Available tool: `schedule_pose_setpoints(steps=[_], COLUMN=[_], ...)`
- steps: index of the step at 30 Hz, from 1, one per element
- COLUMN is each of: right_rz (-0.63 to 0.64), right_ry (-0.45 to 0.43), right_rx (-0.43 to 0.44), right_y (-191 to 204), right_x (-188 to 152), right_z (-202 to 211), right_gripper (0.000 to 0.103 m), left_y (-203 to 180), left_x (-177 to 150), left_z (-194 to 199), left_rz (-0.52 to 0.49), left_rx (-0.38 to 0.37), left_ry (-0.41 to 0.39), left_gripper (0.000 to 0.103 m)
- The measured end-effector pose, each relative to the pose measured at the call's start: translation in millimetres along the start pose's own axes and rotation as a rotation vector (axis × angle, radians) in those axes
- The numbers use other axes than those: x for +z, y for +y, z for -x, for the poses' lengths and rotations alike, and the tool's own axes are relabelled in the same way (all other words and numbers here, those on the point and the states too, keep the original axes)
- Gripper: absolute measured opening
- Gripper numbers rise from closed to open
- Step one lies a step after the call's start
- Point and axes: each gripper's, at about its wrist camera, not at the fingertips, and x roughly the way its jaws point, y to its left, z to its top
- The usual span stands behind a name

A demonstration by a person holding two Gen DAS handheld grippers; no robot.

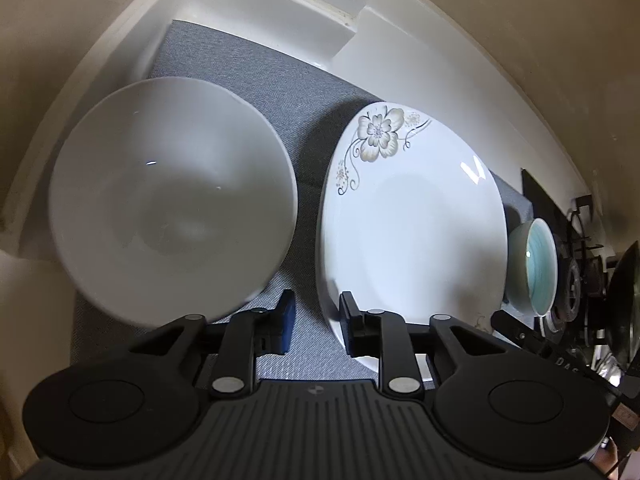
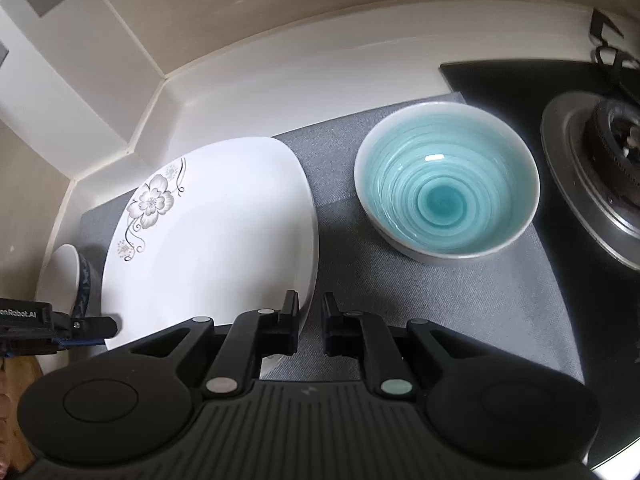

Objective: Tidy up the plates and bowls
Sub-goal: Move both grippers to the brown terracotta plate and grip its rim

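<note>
A white bowl (image 1: 172,200) stands on the grey mat (image 1: 304,344) at the left. A white plate with a flower pattern (image 1: 412,224) lies beside it, in the right wrist view too (image 2: 216,240). A teal bowl (image 2: 446,184) sits right of the plate, small in the left wrist view (image 1: 534,264). My left gripper (image 1: 316,324) is open and empty, low between the white bowl and the plate's near edge. My right gripper (image 2: 311,326) is open by a narrow gap and empty, at the plate's near right edge. The white bowl with its blue outside (image 2: 68,276) shows at the left edge.
A black gas hob with a burner (image 2: 608,168) lies to the right of the mat. White counter and wall ledges (image 2: 280,88) run behind the dishes. The other gripper's body shows at the left edge of the right wrist view (image 2: 48,326).
</note>
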Motion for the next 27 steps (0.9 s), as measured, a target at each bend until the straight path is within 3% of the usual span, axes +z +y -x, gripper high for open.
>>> schedule_pose_setpoints(steps=[3, 6, 12, 14, 15, 16, 22, 24, 26, 27], right_rz=[-0.028, 0.008, 0.178, 0.222, 0.239, 0.250, 0.166, 0.095, 0.056, 0.055], right_ry=[0.007, 0.060, 0.268, 0.290, 0.285, 0.272, 0.180, 0.170, 0.168, 0.165], right_rx=[-0.007, 0.069, 0.101, 0.095, 0.092, 0.069, -0.013, -0.013, -0.002, 0.003], right_y=[-3.2, -2.8, 12.3, 15.3, 15.5, 15.0, -13.1, -25.0, -34.0, -36.6], right_x=[-3.8, -20.3, -77.0, -89.4, -93.2, -94.0, -65.2, -54.1, -49.1, -49.8], right_z=[9.6, 20.3, 12.1, 9.5, 9.3, 9.6, 9.9, 12.2, 16.8, 20.1], right_gripper=[0.024, 0.038, 0.039, 0.030, 0.011, 0.006, 0.006, 0.011, 0.027, 0.040], left_y=[-15.6, -22.5, -33.7, -39.6, -42.7, -45.3, -54.2, -55.9, -58.1, -59.0], left_x=[-10.2, -23.0, -45.6, -51.6, -53.9, -56.4, -65.5, -67.6, -69.3, -70.3], left_z=[11.1, 16.8, 16.9, 16.8, 16.3, 15.1, 1.2, -6.0, -13.9, -17.5], left_rz=[-0.083, -0.115, -0.157, -0.188, -0.204, -0.216, -0.246, -0.245, -0.247, -0.249], left_rx=[0.035, 0.024, 0.040, 0.043, 0.044, 0.046, 0.060, 0.064, 0.071, 0.075], left_ry=[-0.035, -0.031, -0.013, -0.012, -0.012, -0.009, 0.032, 0.063, 0.091, 0.102], left_gripper=[0.026, 0.026, 0.027, 0.028, 0.029, 0.029, 0.030, 0.032, 0.034, 0.034])
